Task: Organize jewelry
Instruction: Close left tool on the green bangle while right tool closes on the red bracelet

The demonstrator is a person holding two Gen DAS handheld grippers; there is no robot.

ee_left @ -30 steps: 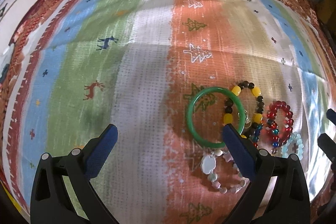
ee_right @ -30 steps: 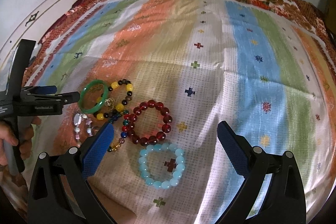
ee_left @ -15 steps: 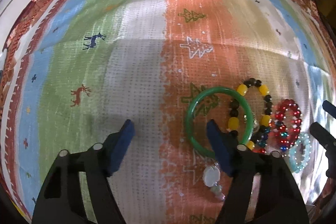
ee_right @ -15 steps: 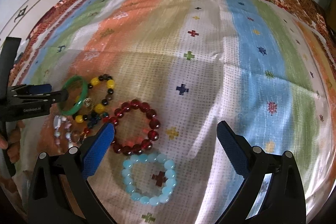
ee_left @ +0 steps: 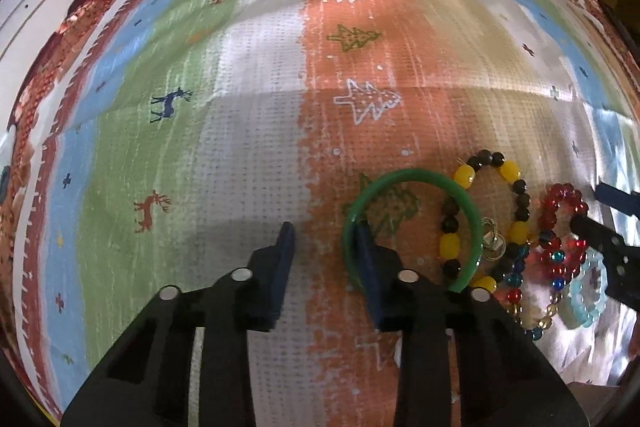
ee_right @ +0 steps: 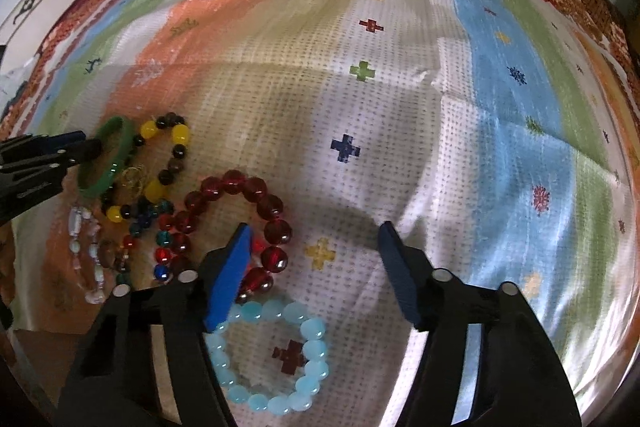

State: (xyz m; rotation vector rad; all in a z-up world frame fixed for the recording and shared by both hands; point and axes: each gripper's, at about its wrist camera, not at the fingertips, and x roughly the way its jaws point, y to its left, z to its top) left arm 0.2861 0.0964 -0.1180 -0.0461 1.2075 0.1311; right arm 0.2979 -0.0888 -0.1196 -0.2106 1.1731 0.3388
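Our left gripper's (ee_left: 325,241) fingers have narrowed around the green bangle's (ee_left: 412,227) near rim, not yet clamped; our right gripper (ee_right: 316,247) has half-closed, empty.

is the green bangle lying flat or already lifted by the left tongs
Apparently lying flat, not lifted. The green bangle rests on the cloth; the left tongs are open, straddling its left rim, one finger inside the ring.
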